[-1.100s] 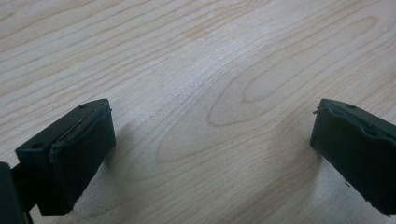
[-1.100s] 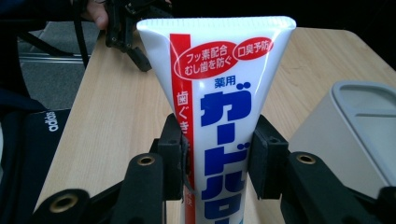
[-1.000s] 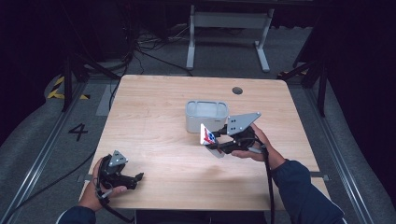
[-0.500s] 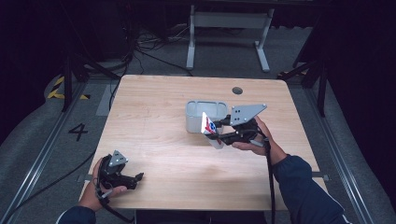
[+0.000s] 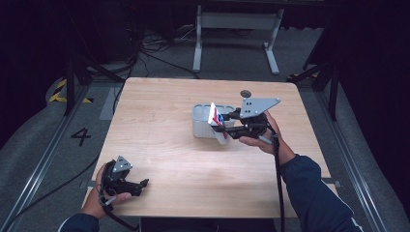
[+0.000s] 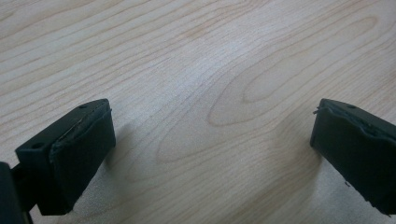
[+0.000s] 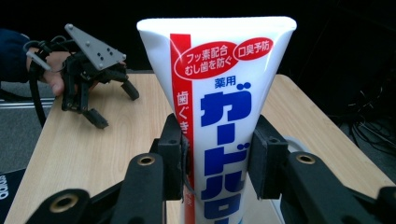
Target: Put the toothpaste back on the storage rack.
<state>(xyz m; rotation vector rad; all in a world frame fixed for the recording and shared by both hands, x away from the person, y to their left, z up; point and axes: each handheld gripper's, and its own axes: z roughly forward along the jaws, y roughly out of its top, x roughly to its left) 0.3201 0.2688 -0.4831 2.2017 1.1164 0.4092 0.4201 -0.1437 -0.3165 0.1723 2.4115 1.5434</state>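
Right gripper (image 5: 220,129): clamped on the toothpaste tube (image 5: 214,116), both pads pressing its sides in the right gripper view (image 7: 218,161).
Toothpaste tube (image 7: 219,93): white with red and blue print, held upright with its flat crimped end on top, just in front of the grey bin (image 5: 202,124) and partly overlapping the bin's near right corner as seen from above.
Change since a second ago: the right hand (image 5: 261,140) has carried the tube up and away from the person, from the bare worktop (image 5: 159,121) near the bin's front to the bin itself; the grip is unchanged.
Left gripper (image 5: 140,186): jaws wide apart with nothing between them, resting low at the near left corner of the worktop; bare wood (image 6: 210,93) shows between the pads.
Left hand (image 5: 104,193): in the same place as before.
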